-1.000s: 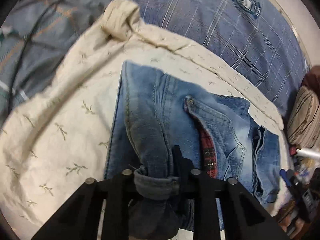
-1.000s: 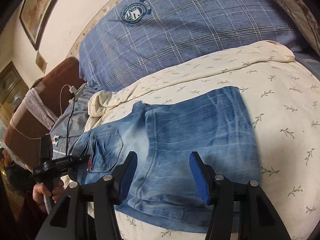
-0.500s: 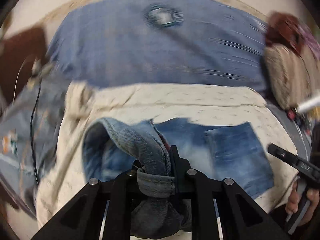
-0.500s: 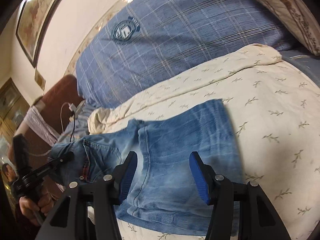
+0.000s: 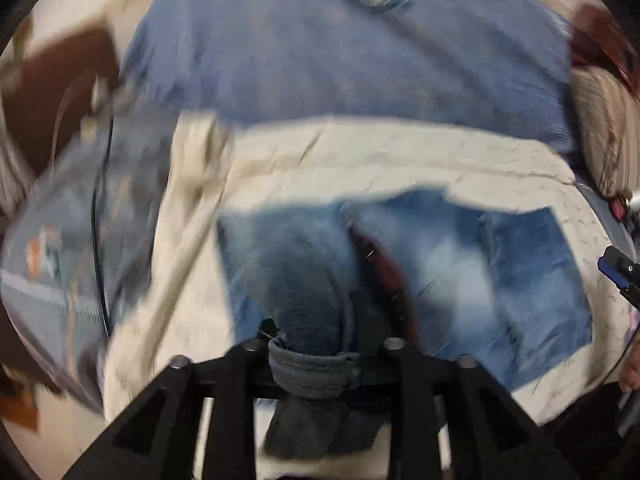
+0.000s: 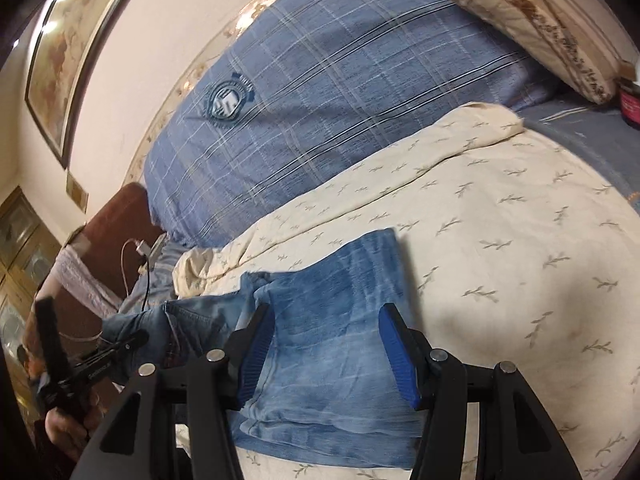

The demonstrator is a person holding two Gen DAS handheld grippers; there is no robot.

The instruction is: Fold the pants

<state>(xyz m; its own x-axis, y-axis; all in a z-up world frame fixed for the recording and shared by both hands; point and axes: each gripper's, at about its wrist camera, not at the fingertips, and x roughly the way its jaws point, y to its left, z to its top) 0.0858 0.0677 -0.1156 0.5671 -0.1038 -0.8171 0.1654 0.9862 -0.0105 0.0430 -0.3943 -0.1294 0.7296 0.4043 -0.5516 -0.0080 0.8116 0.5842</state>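
Note:
Faded blue jeans (image 6: 340, 320) lie folded lengthwise on a cream leaf-print blanket (image 6: 520, 240). My left gripper (image 5: 316, 360) is shut on a bunched waistband end of the jeans (image 5: 312, 280) and holds it lifted off the blanket; this view is motion-blurred. The left gripper also shows in the right wrist view (image 6: 120, 344), at the left end of the jeans. My right gripper (image 6: 326, 352) is open and empty, its blue pads (image 6: 396, 356) hovering over the leg part of the jeans. Its tip shows in the left wrist view (image 5: 618, 270).
A blue plaid pillow (image 6: 340, 92) lies behind the blanket against the wall. A striped cushion (image 6: 532, 24) is at the far right. A charging cable (image 6: 136, 264) and a brown headboard (image 6: 120, 216) are at the left. A dark jar (image 6: 630, 104) stands at the right edge.
My left gripper has lifted the waistband end and swung, its view turning from looking down the jeans to facing the pillow. The right gripper has pulled back slightly, still open.

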